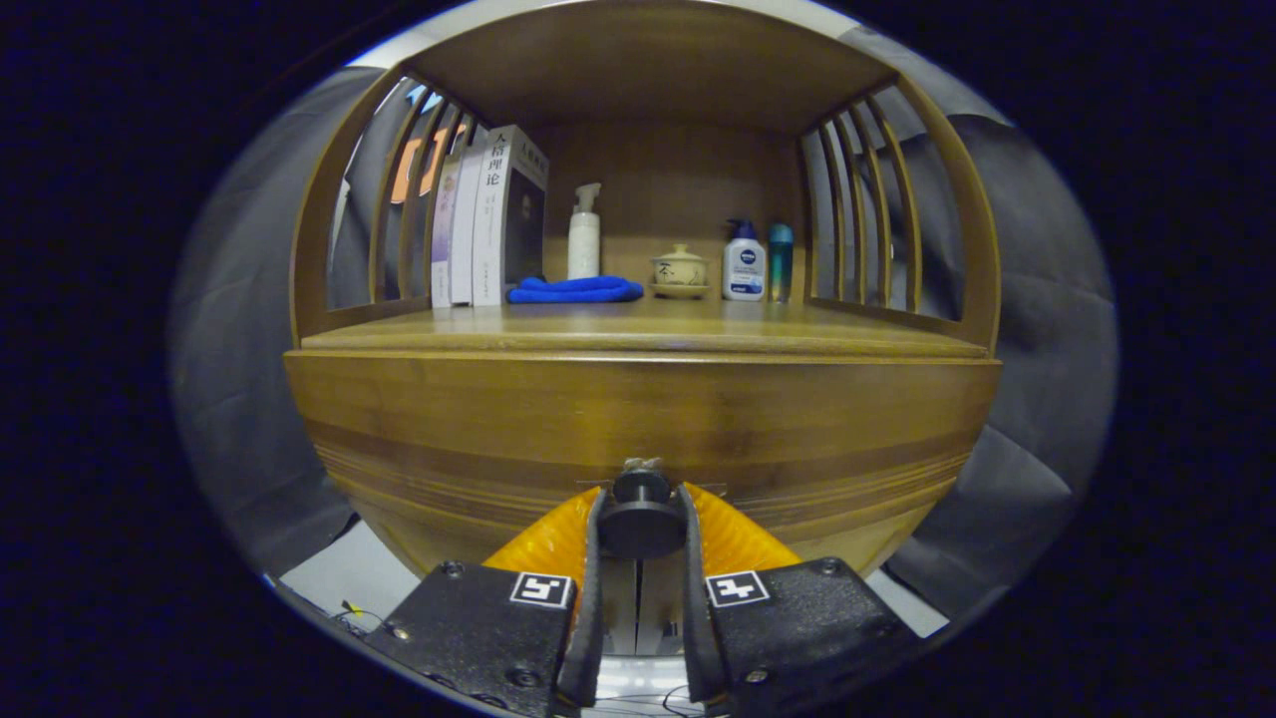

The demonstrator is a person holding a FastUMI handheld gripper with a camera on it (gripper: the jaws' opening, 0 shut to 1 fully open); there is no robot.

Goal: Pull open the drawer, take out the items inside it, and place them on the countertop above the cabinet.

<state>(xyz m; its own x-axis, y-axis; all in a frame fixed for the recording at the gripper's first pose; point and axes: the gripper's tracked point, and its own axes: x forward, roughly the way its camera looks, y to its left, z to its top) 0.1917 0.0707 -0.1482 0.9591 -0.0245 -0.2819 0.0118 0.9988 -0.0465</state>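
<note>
The gripper (640,519) clamps the drawer (638,429) knob (640,511); a NIVEA-branded bottle (744,263) stands on the countertop (648,324).

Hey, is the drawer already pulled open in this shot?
No, the drawer front sits flush under the countertop, with the gripper closed on its knob.

The drawer (638,419) front hides whatever lies inside. The gripper (640,509) fingers cover both sides of the round knob (640,519). The slats (399,199) partly screen the books (488,219).
</note>
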